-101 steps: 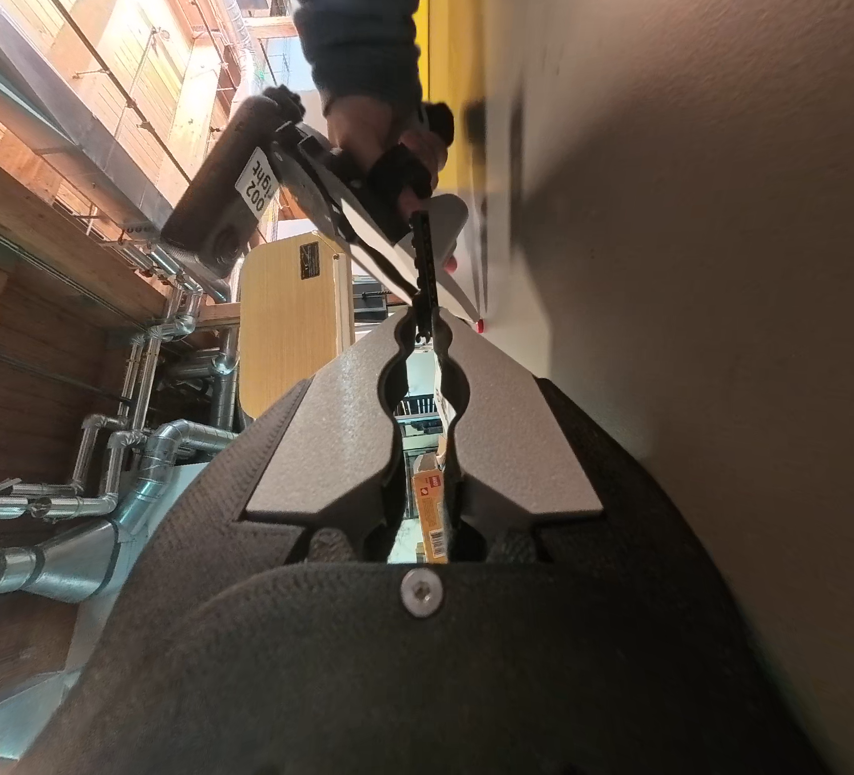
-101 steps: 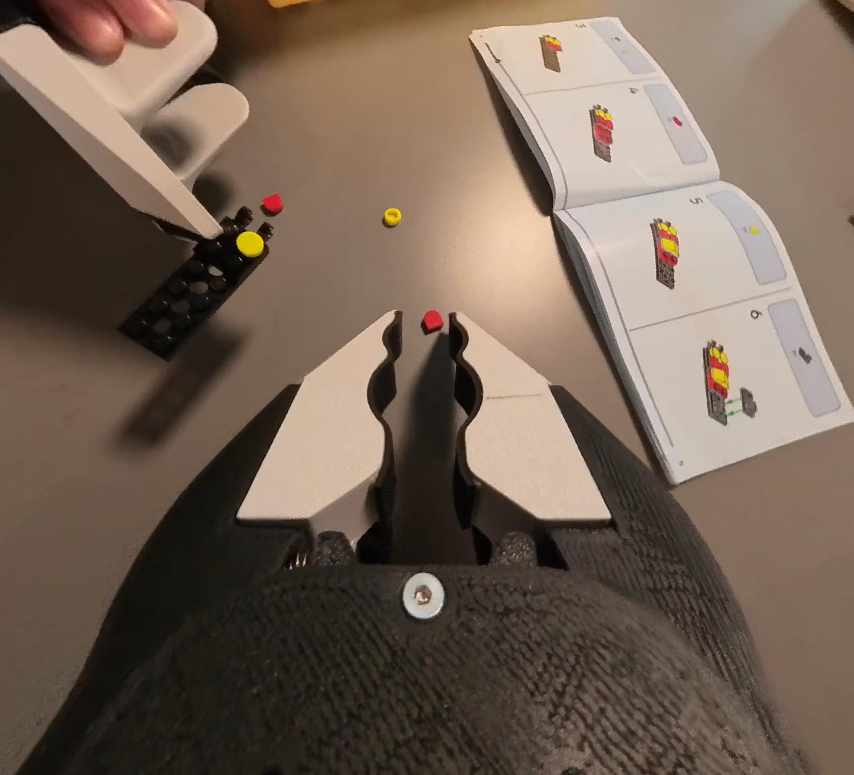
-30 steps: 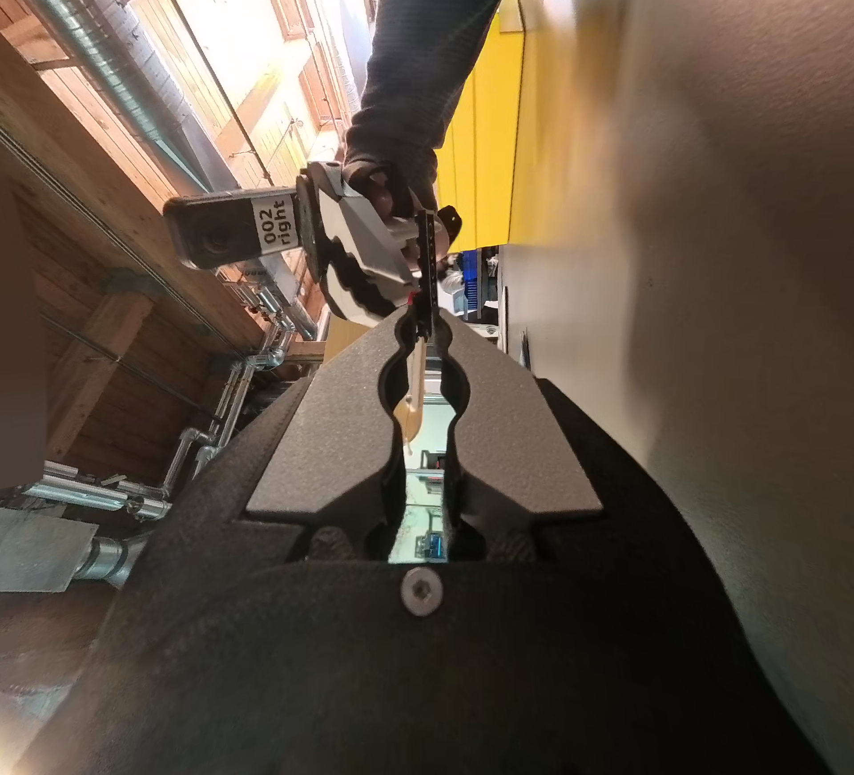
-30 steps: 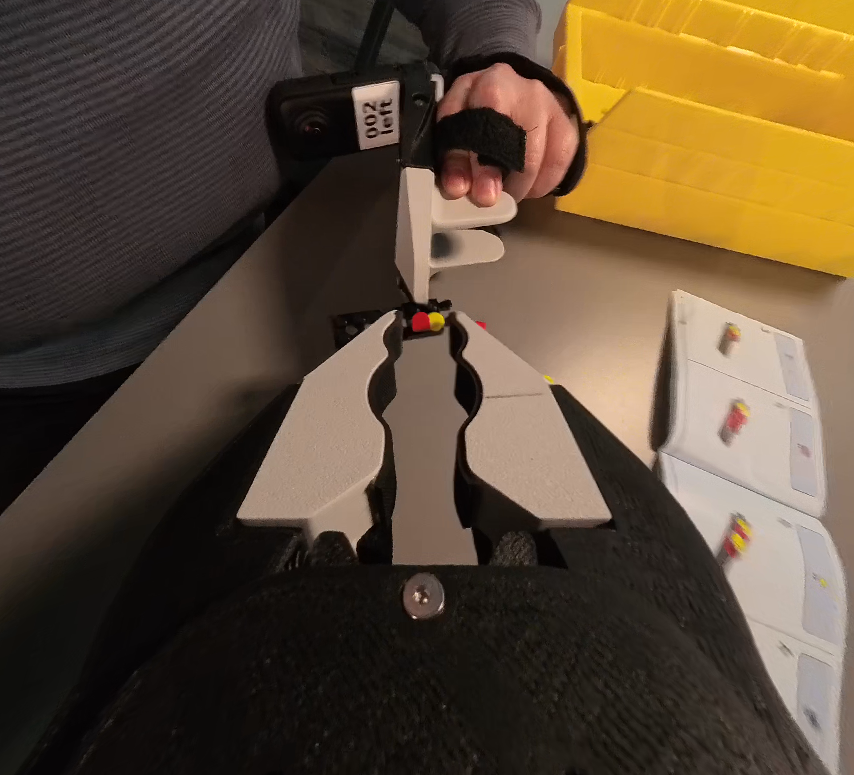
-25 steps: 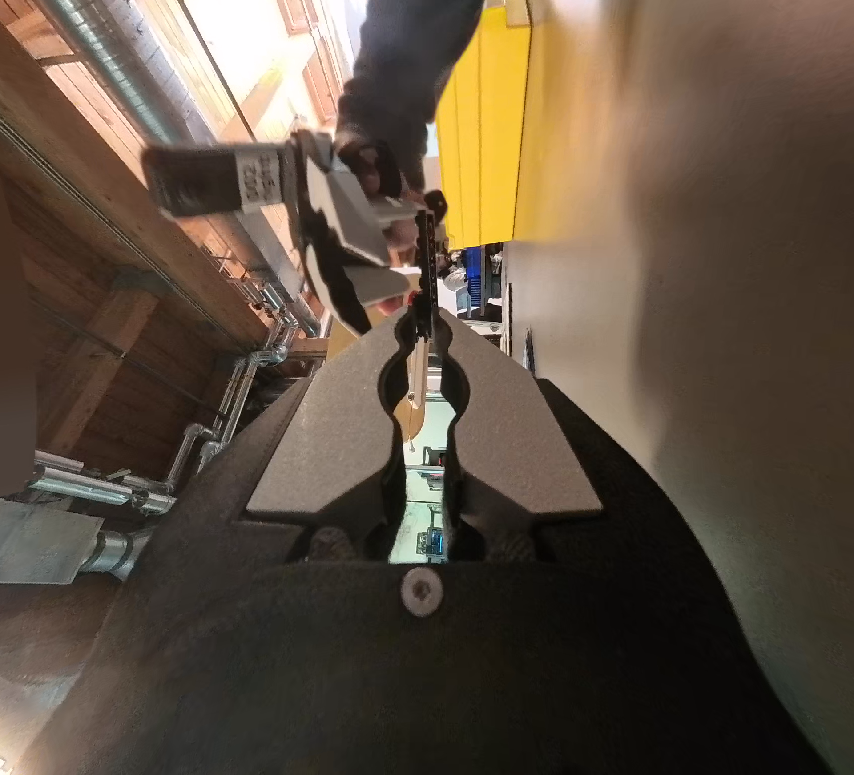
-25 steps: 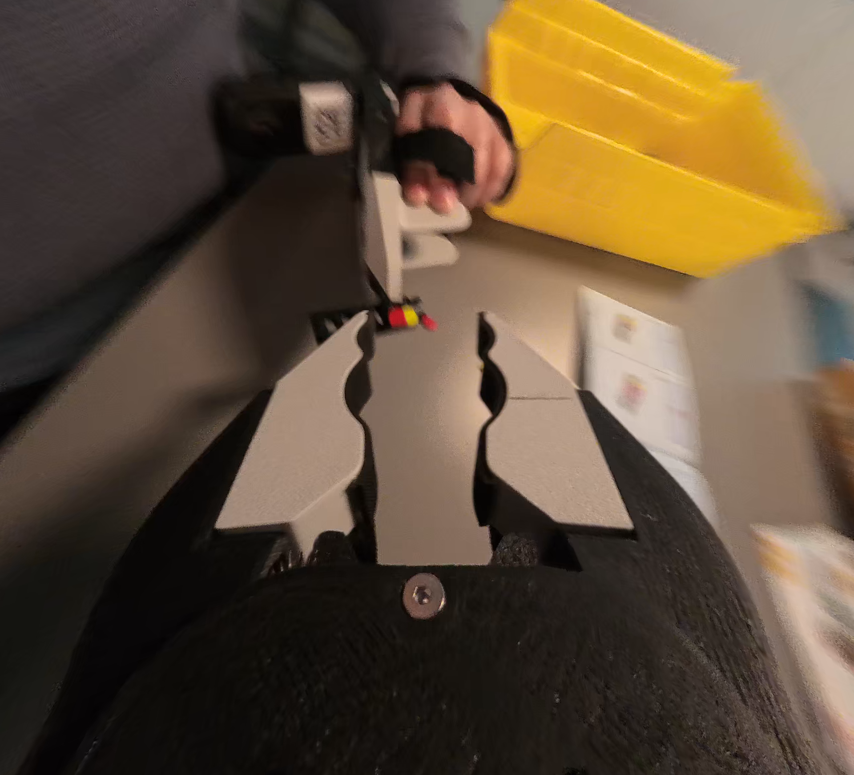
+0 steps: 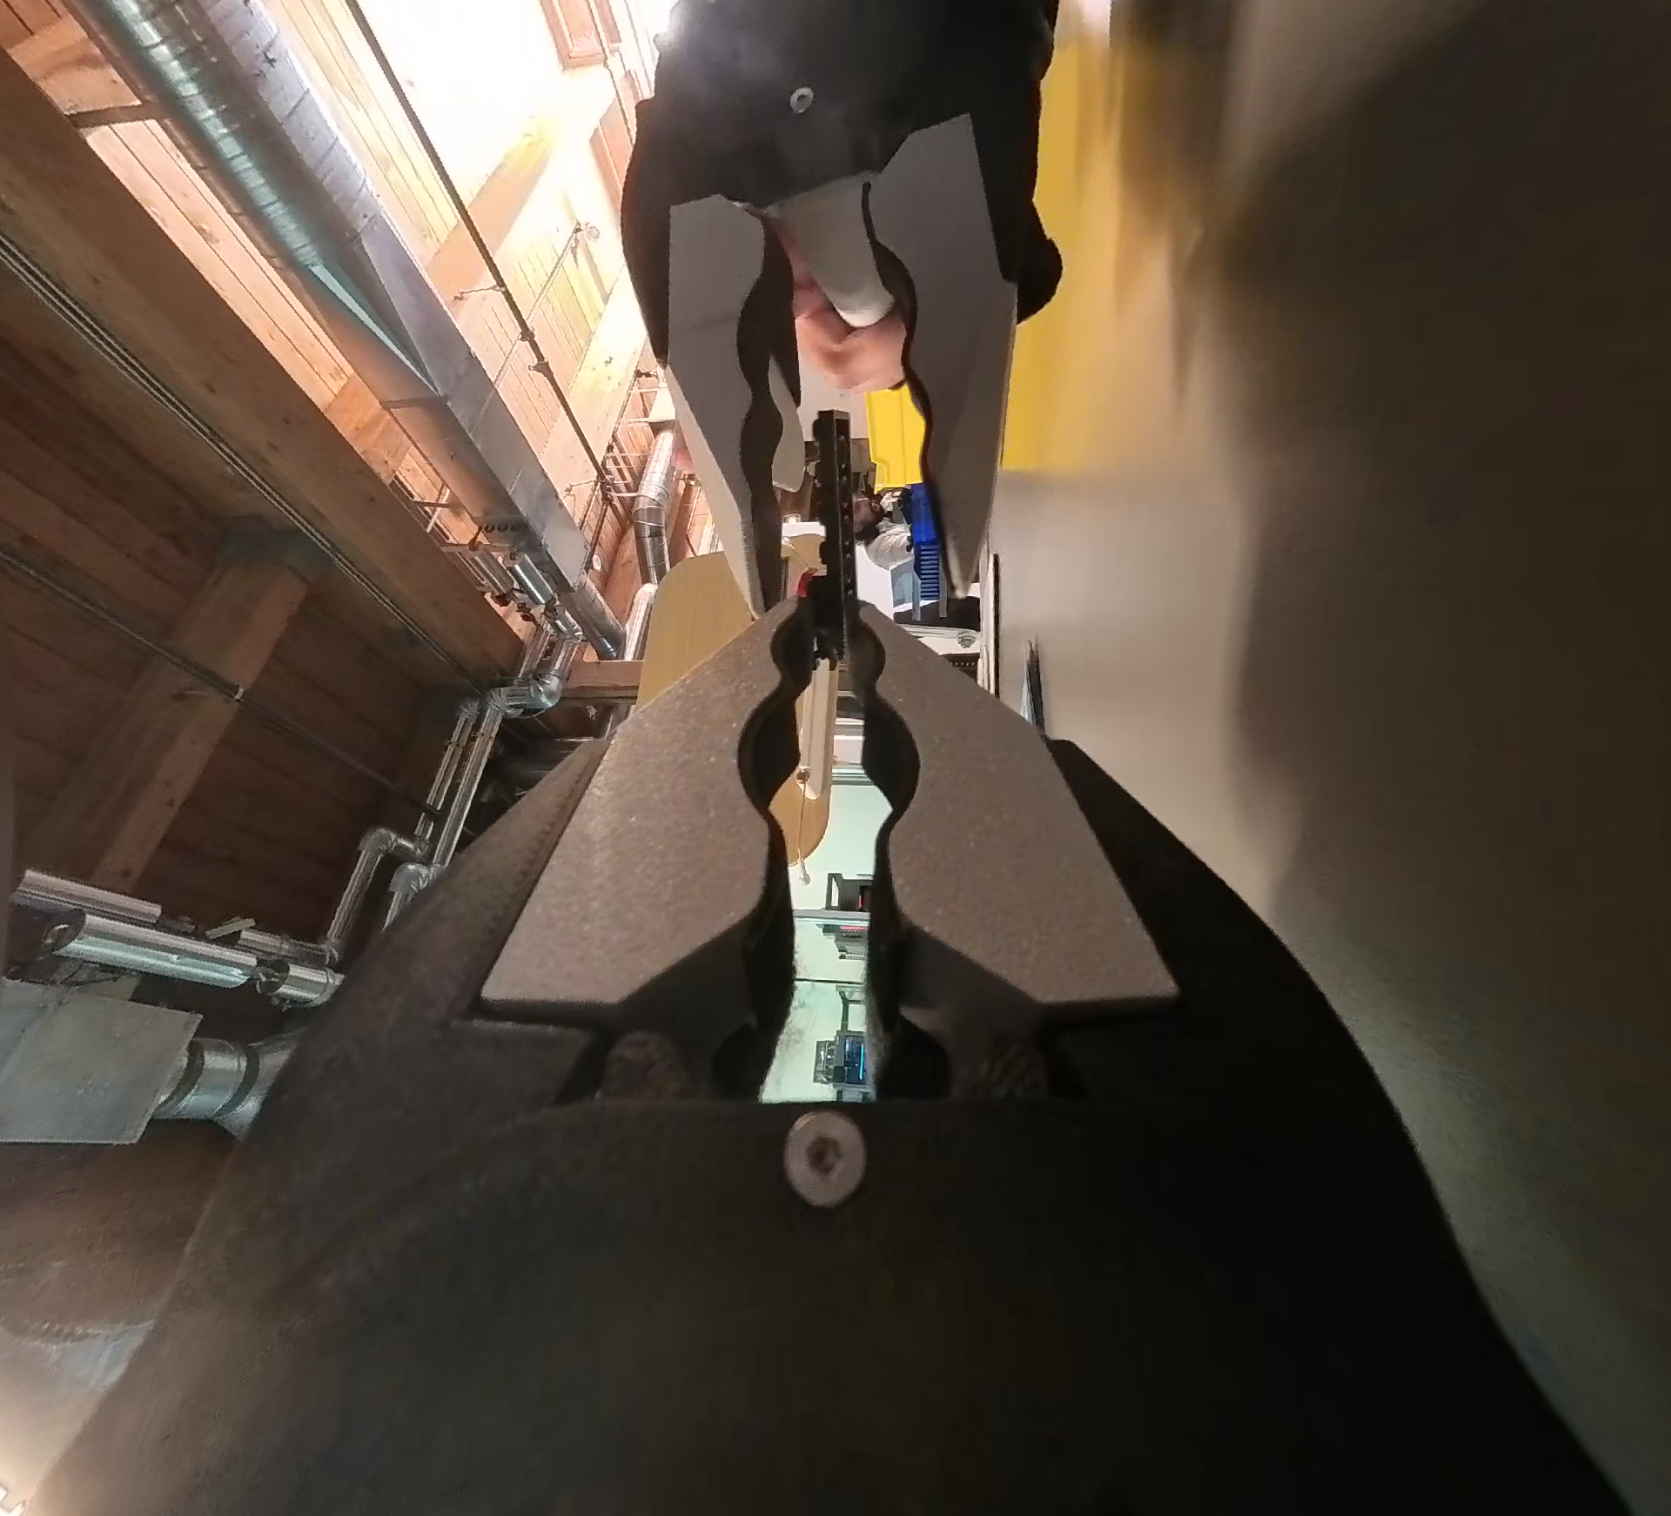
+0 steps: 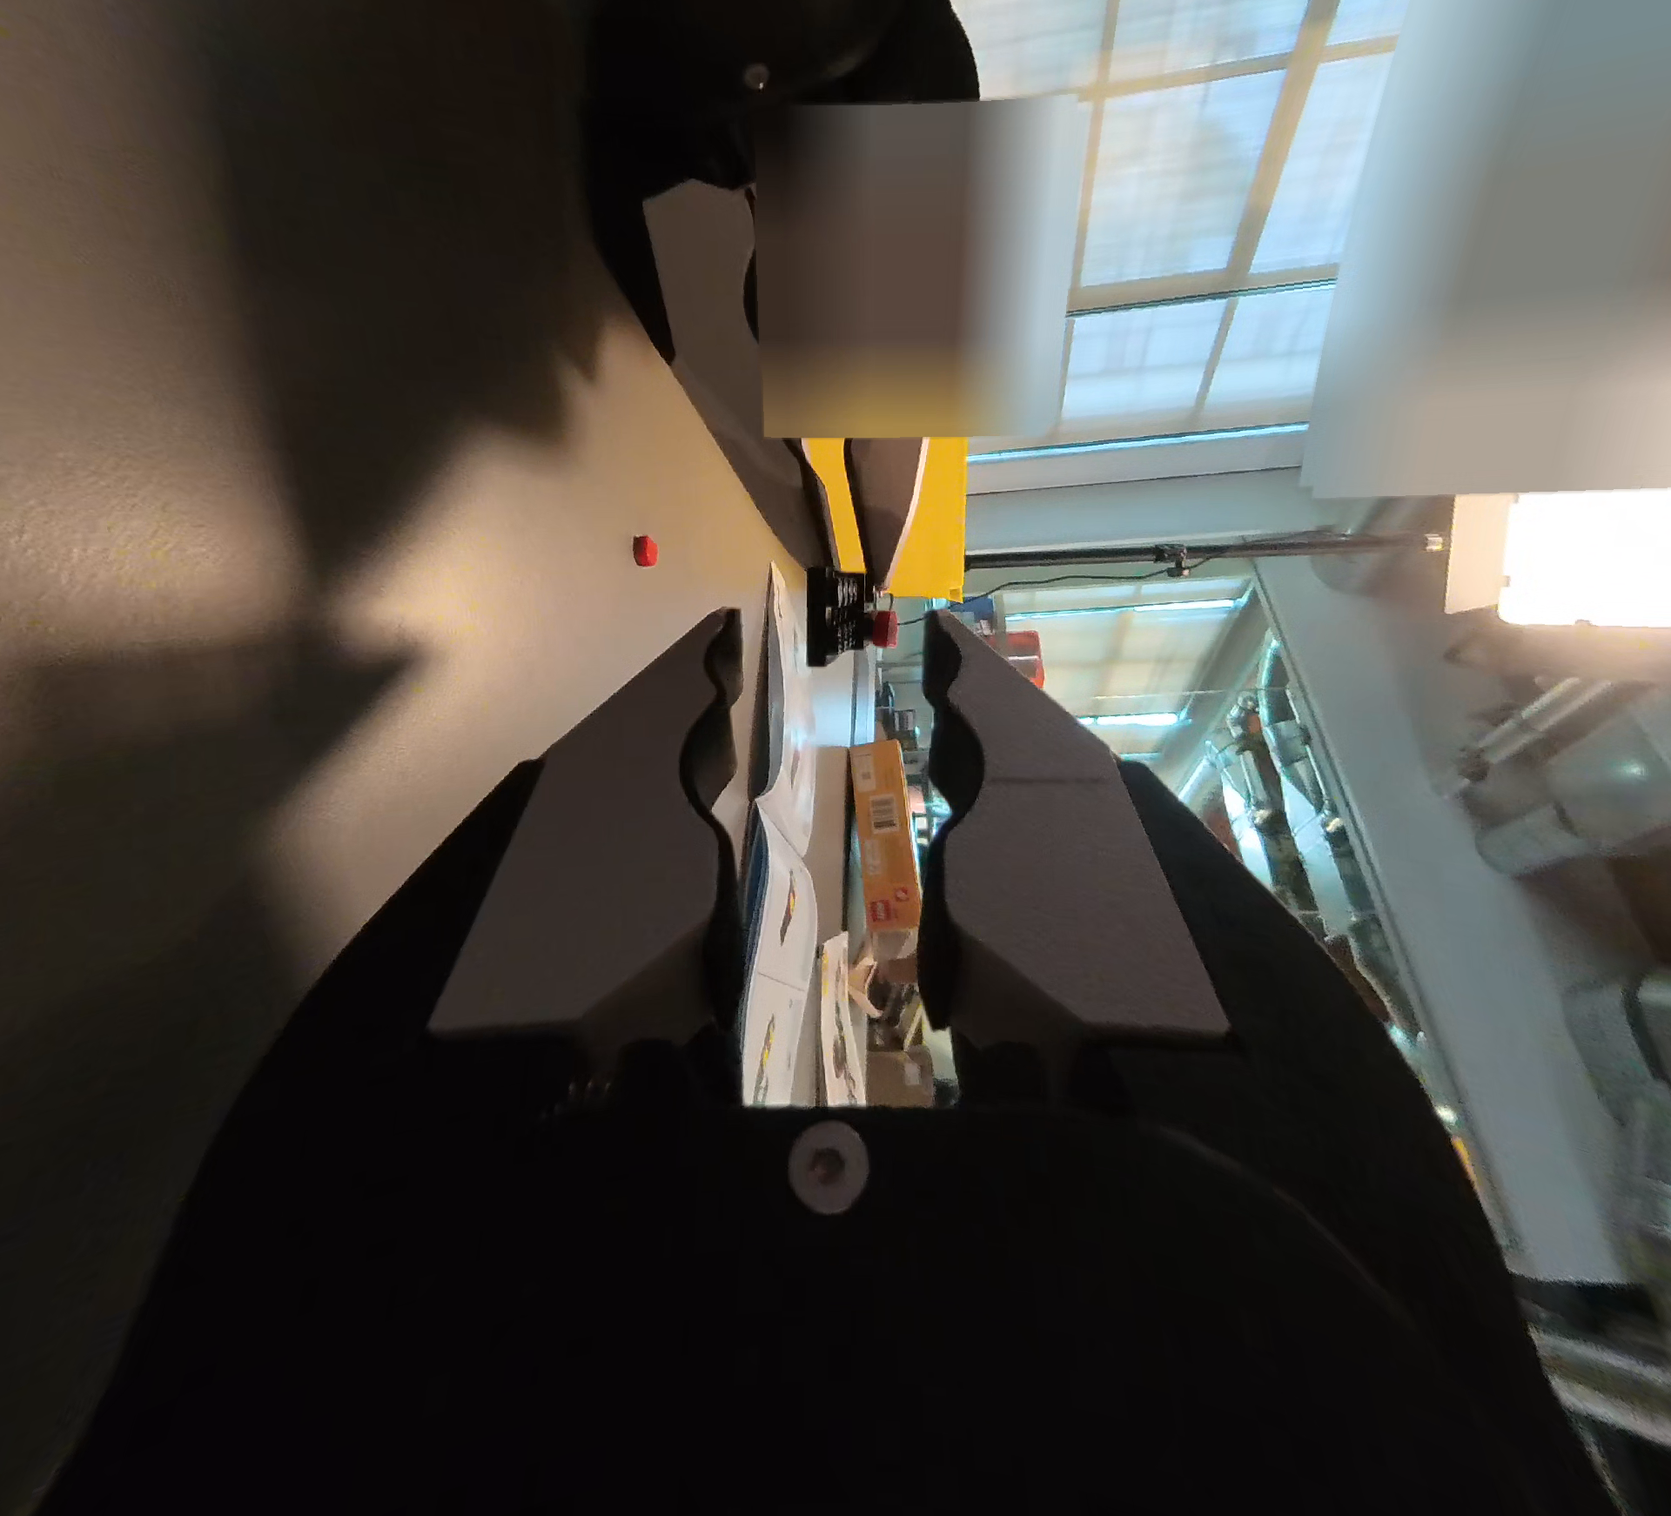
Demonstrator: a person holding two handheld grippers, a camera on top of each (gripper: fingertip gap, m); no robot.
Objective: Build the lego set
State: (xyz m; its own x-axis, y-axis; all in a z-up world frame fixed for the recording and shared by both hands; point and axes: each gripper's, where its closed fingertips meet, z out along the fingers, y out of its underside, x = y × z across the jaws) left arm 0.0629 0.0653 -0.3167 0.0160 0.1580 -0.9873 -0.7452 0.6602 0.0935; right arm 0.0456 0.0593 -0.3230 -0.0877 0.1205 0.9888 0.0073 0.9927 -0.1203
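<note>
1. Left wrist view, far left: wooden wall and ceiling beams with silver ducting (image 7: 208,125); both cameras are rolled sideways, so the grey table (image 7: 1447,659) stands as a wall on the right of this view

2. Your left gripper (image 7: 830,624) is clamped on the black lego plate (image 7: 836,514), pinching its near end. The plate shows edge-on, sticking out past the tips away from the camera

3. A red piece (image 7: 807,585) sits on the plate's left face, just beyond your left fingertip

4. Your right gripper (image 7: 854,559) comes in from the top of that view, tips pointing at the camera. Its fingers (image 7: 714,388) are spread, one on each side of the plate, neither touching it

5. Yellow bin (image 7: 1040,388) sits behind it, against the table

6. Right wrist view: here the table (image 8: 226,568) fills the left side. A loose red stud (image 8: 644,550) lies on it, well apart from the plate

7. Your right gripper (image 8: 832,632) is wide open with nothing between its tips

8. Just past those tips the black plate (image 8: 836,614) faces the camera studs-on, with the red piece (image 8: 883,626) at its right edge. The left gripper's fingers (image 8: 705,315) hold it from above

9. Instruction booklet (image 8: 785,894) lies open on the table in the gap between your right fingers, an orange box (image 8: 884,831) beside it

10. Windows (image 8: 1203,143) fill the upper right
</note>
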